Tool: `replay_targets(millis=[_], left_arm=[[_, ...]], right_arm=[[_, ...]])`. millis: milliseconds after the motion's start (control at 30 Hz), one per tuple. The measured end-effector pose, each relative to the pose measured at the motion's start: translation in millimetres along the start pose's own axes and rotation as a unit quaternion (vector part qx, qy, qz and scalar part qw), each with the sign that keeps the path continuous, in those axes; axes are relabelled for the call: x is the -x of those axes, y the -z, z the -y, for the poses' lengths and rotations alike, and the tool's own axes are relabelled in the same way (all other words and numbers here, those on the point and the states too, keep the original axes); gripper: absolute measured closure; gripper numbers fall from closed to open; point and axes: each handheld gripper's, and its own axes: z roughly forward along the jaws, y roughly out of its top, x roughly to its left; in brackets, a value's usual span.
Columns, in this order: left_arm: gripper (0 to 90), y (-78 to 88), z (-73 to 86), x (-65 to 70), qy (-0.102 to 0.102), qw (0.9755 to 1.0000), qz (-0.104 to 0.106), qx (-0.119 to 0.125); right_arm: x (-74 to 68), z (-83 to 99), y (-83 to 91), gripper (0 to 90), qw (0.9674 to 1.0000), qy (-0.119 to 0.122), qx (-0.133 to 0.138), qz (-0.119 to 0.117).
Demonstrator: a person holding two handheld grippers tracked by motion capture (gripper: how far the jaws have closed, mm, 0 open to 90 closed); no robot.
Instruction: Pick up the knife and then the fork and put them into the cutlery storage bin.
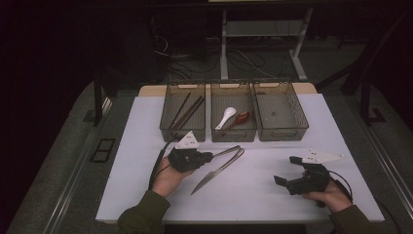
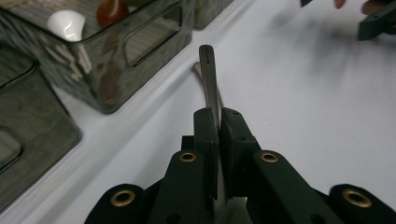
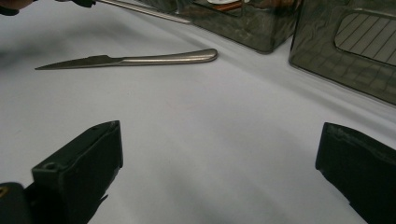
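Clamped in my left gripper point(image 2: 218, 122), a metal utensil point(image 2: 208, 74) nears the middle basket point(image 1: 234, 132); my right gripper point(image 3: 219, 172) gapes empty, knife point(image 1: 216, 171) unsorted, I judge.

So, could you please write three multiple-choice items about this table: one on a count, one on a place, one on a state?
1. How many bins stand at the table's far side?
A two
B three
C four

2. Where does the knife lie?
A in the left bin
B on the white table
C on the floor

3. How is the right claw?
A open, holding nothing
B shut on the knife
C shut on a spoon

Answers:
1 B, three bins stand side by side.
2 B, the knife lies flat on the table in front of the bins.
3 A, its jaws stand wide apart over bare table.
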Motion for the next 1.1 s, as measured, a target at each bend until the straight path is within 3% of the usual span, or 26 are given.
replay_targets(millis=[67,200,267,367,467,500,567,667,767,833,867,933,1000,1033,1100], left_arm=[[85.1,1.0,-3.1,3.5,-0.008,0.9997,0.023,0.006],[85.0,-0.3,-6.4,9.6,-0.022,0.9988,0.044,0.003],[85.1,-3.1,-8.8,16.0,-0.035,0.9973,0.064,0.001],[85.0,-5.2,-10.2,19.9,-0.043,0.9961,0.077,-0.005],[85.1,-8.4,-13.3,27.8,-0.062,0.9928,0.101,-0.013],[85.0,-9.3,-14.0,29.9,-0.066,0.9922,0.106,-0.012],[85.0,-10.9,-15.4,33.7,-0.075,0.9903,0.116,-0.012],[85.0,-12.3,-16.8,37.3,-0.085,0.9886,0.123,-0.016],[85.0,-16.3,-18.5,44.8,-0.101,0.9854,0.135,-0.025],[85.0,-17.3,-18.8,46.9,-0.102,0.9846,0.140,-0.025],[85.0,-19.2,-19.5,50.7,-0.110,0.9826,0.147,-0.029],[85.0,-20.5,-20.9,54.5,-0.121,0.9802,0.153,-0.033],[85.0,-21.2,-21.7,56.5,-0.125,0.9794,0.155,-0.033],[85.0,-22.6,-23.7,59.1,-0.139,0.9768,0.159,-0.035],[85.1,-23.3,-25.1,61.5,-0.147,0.9753,0.161,-0.038]], right_arm=[[1.5,-4.0,2.6,0.5,1.0000,-0.001,-0.004,-0.005],[2.8,-9.6,6.2,0.4,0.9997,0.009,-0.008,-0.021],[2.6,-14.7,8.3,0.4,0.9987,0.020,-0.011,-0.046],[-0.3,-18.6,6.8,0.5,0.9974,0.035,-0.024,-0.058],[-4.5,-21.7,3.2,0.5,0.9957,0.049,-0.036,-0.070],[-5.9,-22.6,1.8,0.5,0.9952,0.054,-0.039,-0.072],[-8.8,-24.7,-0.8,8.7,0.9936,0.061,-0.044,-0.084],[-11.4,-27.3,-4.0,9.1,0.9920,0.064,-0.050,-0.097],[-17.6,-31.9,-10.1,11.2,0.9867,0.077,-0.064,-0.128],[-19.4,-33.1,-11.1,13.5,0.9850,0.081,-0.069,-0.136],[-23.6,-35.6,-13.7,14.1,0.9812,0.088,-0.079,-0.153],[-28.2,-37.8,-17.7,14.8,0.9770,0.096,-0.088,-0.169],[-32.6,-40.1,-22.4,15.1,0.9722,0.106,-0.100,-0.183],[-34.4,-41.3,-24.8,16.6,0.9694,0.110,-0.105,-0.193],[-37.4,-43.9,-29.0,19.8,0.9652,0.114,-0.114,-0.206]])
